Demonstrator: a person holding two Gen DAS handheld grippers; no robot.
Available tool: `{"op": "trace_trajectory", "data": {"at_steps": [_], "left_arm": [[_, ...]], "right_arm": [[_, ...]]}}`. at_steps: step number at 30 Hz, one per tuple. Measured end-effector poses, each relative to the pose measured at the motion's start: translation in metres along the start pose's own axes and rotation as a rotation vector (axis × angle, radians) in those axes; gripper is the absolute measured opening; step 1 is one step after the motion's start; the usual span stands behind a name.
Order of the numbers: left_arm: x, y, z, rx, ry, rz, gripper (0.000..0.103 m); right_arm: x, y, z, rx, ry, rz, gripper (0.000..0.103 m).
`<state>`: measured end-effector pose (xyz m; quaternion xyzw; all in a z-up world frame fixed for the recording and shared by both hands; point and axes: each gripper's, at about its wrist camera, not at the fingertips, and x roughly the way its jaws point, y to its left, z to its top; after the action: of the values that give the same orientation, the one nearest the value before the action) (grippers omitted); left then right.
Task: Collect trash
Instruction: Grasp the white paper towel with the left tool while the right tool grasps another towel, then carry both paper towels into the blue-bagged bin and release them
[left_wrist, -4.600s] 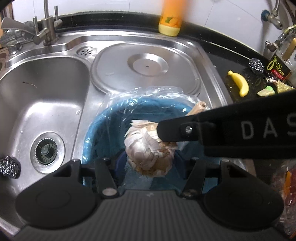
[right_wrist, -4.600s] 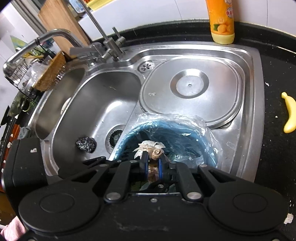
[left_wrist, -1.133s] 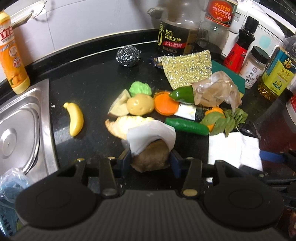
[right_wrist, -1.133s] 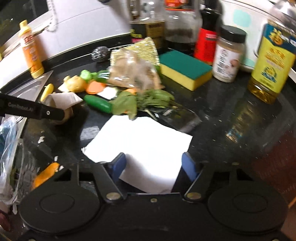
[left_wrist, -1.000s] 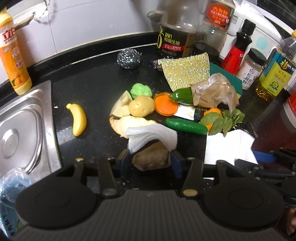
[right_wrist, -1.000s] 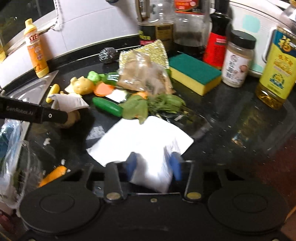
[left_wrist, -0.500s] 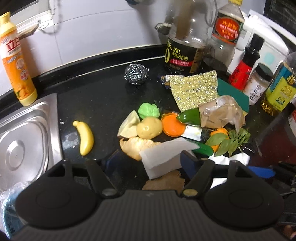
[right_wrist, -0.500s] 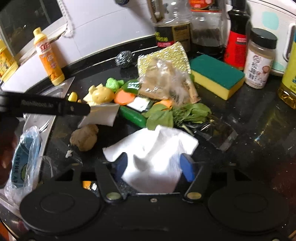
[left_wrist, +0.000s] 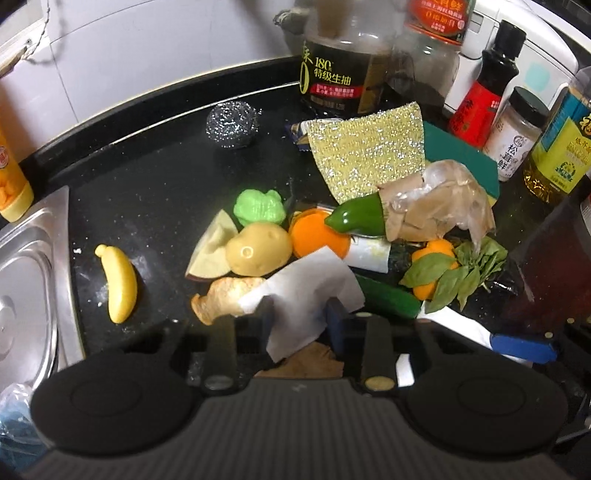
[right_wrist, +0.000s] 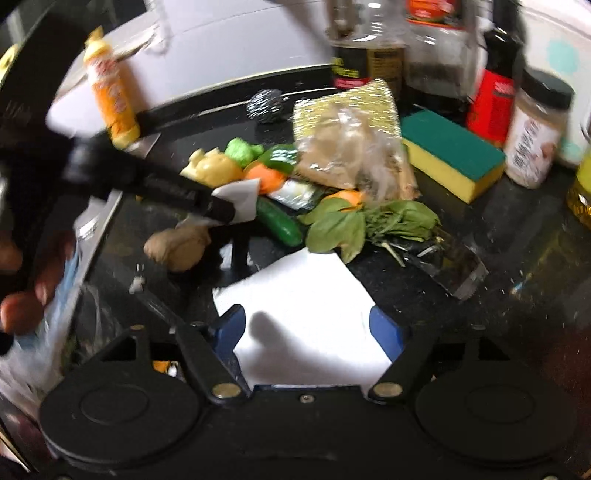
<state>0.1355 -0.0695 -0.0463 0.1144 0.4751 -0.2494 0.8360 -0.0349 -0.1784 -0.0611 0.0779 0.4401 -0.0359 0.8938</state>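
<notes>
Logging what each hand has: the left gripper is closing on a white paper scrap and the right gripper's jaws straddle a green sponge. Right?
Not quite. The right gripper straddles a flat white paper sheet, as the right wrist view shows. The left gripper is indeed closing on a white paper scrap.

left claw (left_wrist: 299, 319) closing, seemingly gripping, right claw (right_wrist: 308, 326) opening wide

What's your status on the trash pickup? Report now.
Left gripper closing on a white paper scrap. Right gripper opening, astride the flat white paper. Ginger and cucumber close by.
</notes>
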Motion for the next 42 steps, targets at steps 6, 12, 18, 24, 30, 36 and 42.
{"op": "trace_trajectory", "data": {"at_steps": [6,12,18,24,30,36,42], "left_arm": [[-0.003,0.001,-0.002,0.007,-0.02,0.004,0.009],[-0.019,0.007,0.0,-0.026,-0.066,-0.002,0.007],[-0.044,0.008,-0.004,-0.033,-0.112,-0.035,0.007],[-0.065,0.017,-0.006,-0.07,-0.152,-0.047,0.007],[-0.09,0.033,-0.015,-0.116,-0.194,-0.044,0.007],[-0.115,0.058,-0.034,-0.165,-0.228,-0.006,0.007],[-0.145,0.1,-0.067,-0.241,-0.26,0.068,0.007]], "right_arm": [[0.003,0.018,-0.003,-0.11,-0.009,-0.063,0.043],[0.003,0.002,0.006,-0.036,-0.007,-0.056,0.01],[-0.009,-0.022,0.012,0.102,-0.014,0.0,0.01],[-0.027,-0.038,0.026,0.191,-0.048,0.05,0.01],[-0.048,-0.031,0.044,0.195,-0.103,0.099,0.01],[-0.053,0.0,0.062,0.144,-0.124,0.161,0.01],[-0.059,0.055,0.079,0.057,-0.135,0.258,0.01]]}}
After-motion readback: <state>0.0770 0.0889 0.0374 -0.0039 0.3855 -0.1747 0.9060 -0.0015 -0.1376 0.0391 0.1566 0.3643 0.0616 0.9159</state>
